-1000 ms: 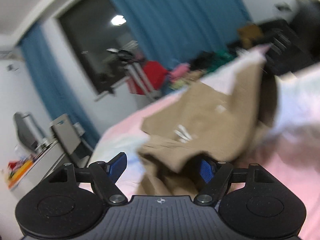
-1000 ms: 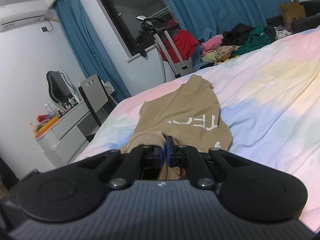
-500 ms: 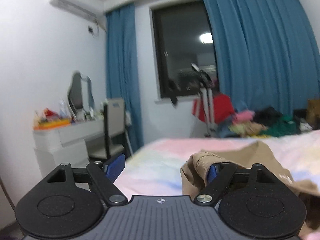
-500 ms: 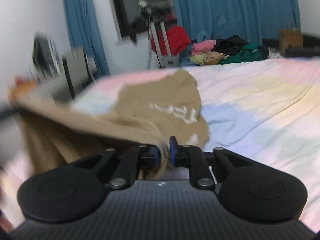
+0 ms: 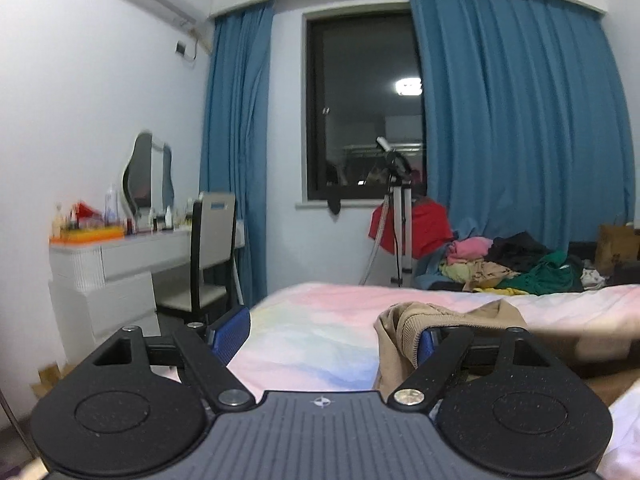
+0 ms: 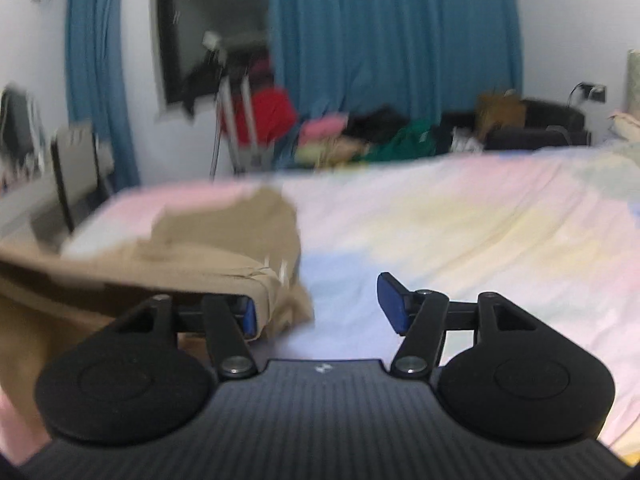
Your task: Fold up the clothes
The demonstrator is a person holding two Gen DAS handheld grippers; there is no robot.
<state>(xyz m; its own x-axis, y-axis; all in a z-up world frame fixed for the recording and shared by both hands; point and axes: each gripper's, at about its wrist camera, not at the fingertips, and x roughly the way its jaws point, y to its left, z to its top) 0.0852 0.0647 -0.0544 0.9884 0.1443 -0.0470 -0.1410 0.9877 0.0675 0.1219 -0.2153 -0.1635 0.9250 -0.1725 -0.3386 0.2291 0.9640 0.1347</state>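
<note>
A tan sweatshirt (image 6: 224,240) lies bunched on the pastel bed sheet (image 6: 460,216). My right gripper (image 6: 316,306) is open, with the garment's folded edge draped over its left finger (image 6: 249,314) and nothing between the fingers. In the left wrist view the same tan sweatshirt (image 5: 452,316) shows its ribbed hem hanging over the right finger (image 5: 424,346) of my left gripper (image 5: 326,334), which is open wide above the bed sheet (image 5: 316,320).
A white dresser (image 5: 104,264) with a mirror and a chair (image 5: 212,256) stand left of the bed. A pile of clothes (image 5: 516,260), a red item on a stand (image 5: 400,224) and blue curtains (image 5: 520,140) lie beyond the bed's far edge.
My right gripper has opened and let go of the tan sweatshirt's edge. The left gripper stays open, level over the bed, after swinging up from the garment a second ago.
</note>
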